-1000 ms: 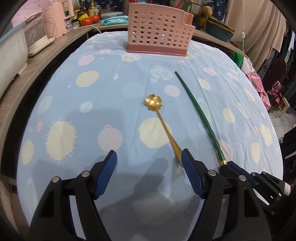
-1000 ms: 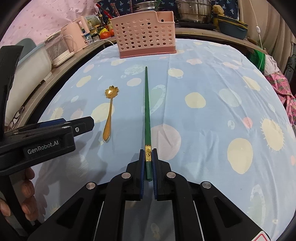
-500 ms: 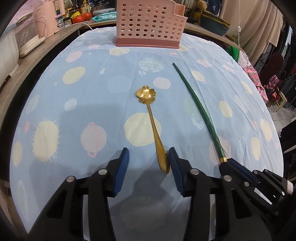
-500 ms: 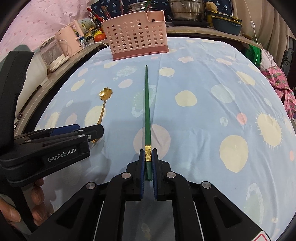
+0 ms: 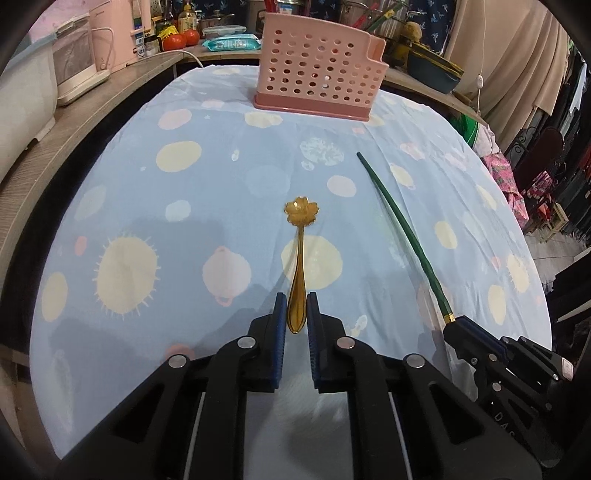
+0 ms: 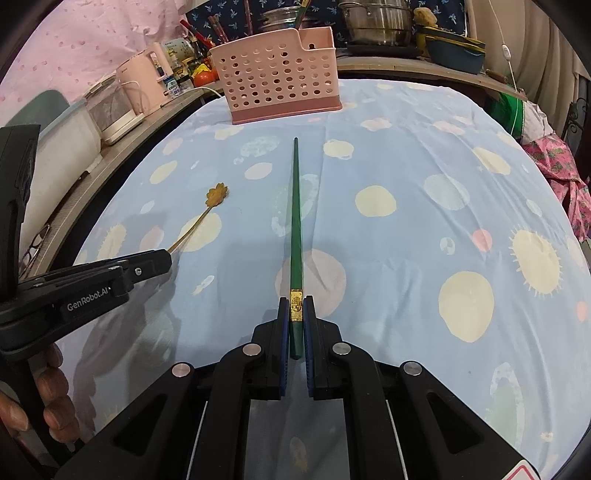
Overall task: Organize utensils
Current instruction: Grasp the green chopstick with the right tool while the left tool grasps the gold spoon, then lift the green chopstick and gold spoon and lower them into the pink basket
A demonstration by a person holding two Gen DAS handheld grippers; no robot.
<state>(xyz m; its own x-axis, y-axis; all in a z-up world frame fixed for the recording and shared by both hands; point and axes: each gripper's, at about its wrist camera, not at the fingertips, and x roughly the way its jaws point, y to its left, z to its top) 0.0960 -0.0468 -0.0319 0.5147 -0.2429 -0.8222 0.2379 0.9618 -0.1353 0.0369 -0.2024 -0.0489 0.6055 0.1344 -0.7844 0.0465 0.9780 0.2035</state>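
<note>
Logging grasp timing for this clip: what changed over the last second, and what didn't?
The left gripper shifted over the gold spoon's handle and its fingers are closing around it, now about touching; a second ago they stood wide apart, the handle by the right finger. Unchanged: the right gripper stays clamped on the green chopstick, and the pink basket has not moved.

Blue spotted tablecloth [image 5: 192, 229], pink kettle [image 6: 142, 83] (on side counter), tomatoes [image 5: 183, 38], steel pot [image 6: 376, 18]

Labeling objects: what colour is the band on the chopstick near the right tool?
Gold, on a dark green chopstick; clearest in the right wrist view, just ahead of the right tool.
</note>
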